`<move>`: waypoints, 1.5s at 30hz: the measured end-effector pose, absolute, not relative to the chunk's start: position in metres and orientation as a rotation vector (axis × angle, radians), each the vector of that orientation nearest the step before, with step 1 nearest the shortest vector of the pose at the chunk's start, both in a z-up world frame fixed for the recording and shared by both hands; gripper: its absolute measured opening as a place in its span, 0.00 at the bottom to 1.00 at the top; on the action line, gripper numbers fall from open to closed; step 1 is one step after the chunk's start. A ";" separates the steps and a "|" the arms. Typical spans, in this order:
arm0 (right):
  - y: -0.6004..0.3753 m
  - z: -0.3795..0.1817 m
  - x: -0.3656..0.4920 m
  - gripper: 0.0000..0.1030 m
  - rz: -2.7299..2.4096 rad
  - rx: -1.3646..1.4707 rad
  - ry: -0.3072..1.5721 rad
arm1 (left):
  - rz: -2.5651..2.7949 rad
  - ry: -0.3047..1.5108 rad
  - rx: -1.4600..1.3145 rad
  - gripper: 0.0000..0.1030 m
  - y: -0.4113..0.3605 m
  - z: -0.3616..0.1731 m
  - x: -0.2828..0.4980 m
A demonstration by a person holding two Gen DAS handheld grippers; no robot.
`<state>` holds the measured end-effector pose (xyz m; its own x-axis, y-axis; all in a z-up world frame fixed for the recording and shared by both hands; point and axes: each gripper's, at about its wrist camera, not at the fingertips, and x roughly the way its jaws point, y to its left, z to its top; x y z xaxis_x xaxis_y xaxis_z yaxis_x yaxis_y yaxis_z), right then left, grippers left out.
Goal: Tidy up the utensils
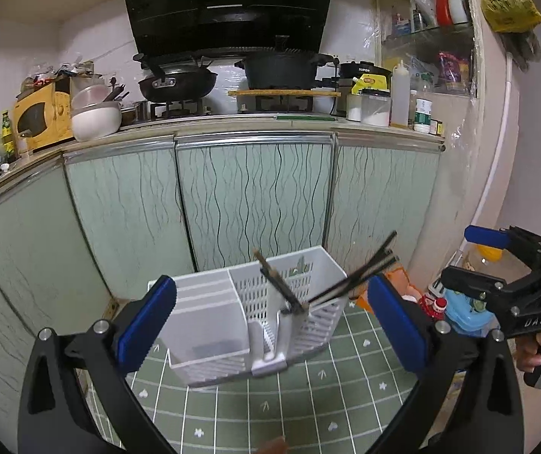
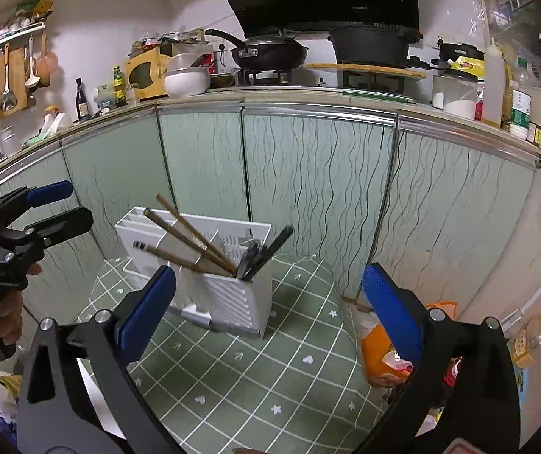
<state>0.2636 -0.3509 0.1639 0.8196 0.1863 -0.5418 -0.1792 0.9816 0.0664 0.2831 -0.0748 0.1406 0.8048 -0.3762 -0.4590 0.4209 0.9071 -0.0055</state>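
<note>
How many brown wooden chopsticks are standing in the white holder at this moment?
3. In the right wrist view, all lean left out of the white holder: the highest chopstick, one below it, and the lowest. The dark utensils beside them may hide more.

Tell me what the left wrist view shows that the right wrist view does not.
Only the left wrist view: a yellow bag hanging high on the wall. Only the right wrist view: ladles on a wall rack. Both: the white utensil holder with chopsticks on the green checked cloth, and both open grippers, left and right.
</note>
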 end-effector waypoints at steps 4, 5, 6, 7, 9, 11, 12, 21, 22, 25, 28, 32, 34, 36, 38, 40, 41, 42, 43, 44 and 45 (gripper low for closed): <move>-0.348 0.160 0.248 0.92 0.200 -0.003 0.580 | -0.410 0.466 0.118 0.96 -0.073 0.135 0.265; -0.347 0.158 0.244 0.92 0.199 -0.010 0.581 | -0.406 0.467 0.122 0.96 -0.072 0.134 0.263; -0.346 0.156 0.240 0.92 0.198 -0.013 0.581 | -0.396 0.467 0.129 0.96 -0.072 0.133 0.259; -0.346 0.155 0.235 0.92 0.199 -0.014 0.580 | -0.394 0.466 0.135 0.96 -0.072 0.132 0.254; -0.344 0.152 0.225 0.92 0.194 -0.023 0.581 | -0.388 0.459 0.139 0.96 -0.069 0.131 0.246; -0.343 0.149 0.217 0.92 0.188 -0.027 0.578 | -0.377 0.457 0.145 0.96 -0.067 0.128 0.238; -0.342 0.147 0.210 0.92 0.184 -0.026 0.576 | -0.371 0.457 0.152 0.96 -0.067 0.126 0.232; -0.332 0.120 0.165 0.92 0.151 -0.073 0.582 | -0.315 0.458 0.168 0.96 -0.051 0.102 0.188; -0.331 0.117 0.161 0.92 0.147 -0.070 0.585 | -0.308 0.463 0.165 0.96 -0.049 0.098 0.183; -0.330 0.101 0.148 0.92 0.149 -0.060 0.602 | -0.292 0.474 0.169 0.96 -0.043 0.086 0.168; -0.327 0.087 0.134 0.92 0.136 -0.063 0.616 | -0.274 0.487 0.173 0.96 -0.037 0.074 0.153; -0.326 0.071 0.119 0.92 0.132 -0.051 0.637 | -0.238 0.501 0.165 0.96 -0.027 0.057 0.137; -0.325 0.064 0.111 0.92 0.129 -0.048 0.644 | -0.228 0.511 0.155 0.96 -0.021 0.048 0.131; -0.324 0.059 0.106 0.92 0.122 -0.046 0.647 | -0.204 0.528 0.148 0.96 -0.014 0.038 0.126; -0.323 0.054 0.100 0.92 0.112 -0.046 0.648 | -0.200 0.548 0.129 0.96 -0.007 0.028 0.123; -0.321 0.050 0.095 0.92 0.108 -0.050 0.650 | -0.187 0.572 0.111 0.96 0.000 0.018 0.120; -0.320 0.048 0.093 0.92 0.108 -0.050 0.651 | -0.177 0.586 0.109 0.96 0.003 0.013 0.119; -0.319 0.046 0.091 0.92 0.108 -0.050 0.652 | -0.172 0.593 0.105 0.96 0.005 0.011 0.119; -0.319 0.045 0.090 0.92 0.109 -0.049 0.653 | -0.170 0.598 0.100 0.96 0.007 0.008 0.117; -0.318 0.044 0.089 0.92 0.113 -0.046 0.657 | -0.171 0.602 0.097 0.96 0.008 0.006 0.117; -0.318 0.043 0.089 0.92 0.115 -0.045 0.658 | -0.167 0.610 0.097 0.96 0.009 0.003 0.116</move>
<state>0.0894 -0.3175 0.0431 0.7849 0.0921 -0.6128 -0.1203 0.9927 -0.0050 0.1160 0.0093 0.0027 0.8065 -0.1272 -0.5774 0.1843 0.9820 0.0411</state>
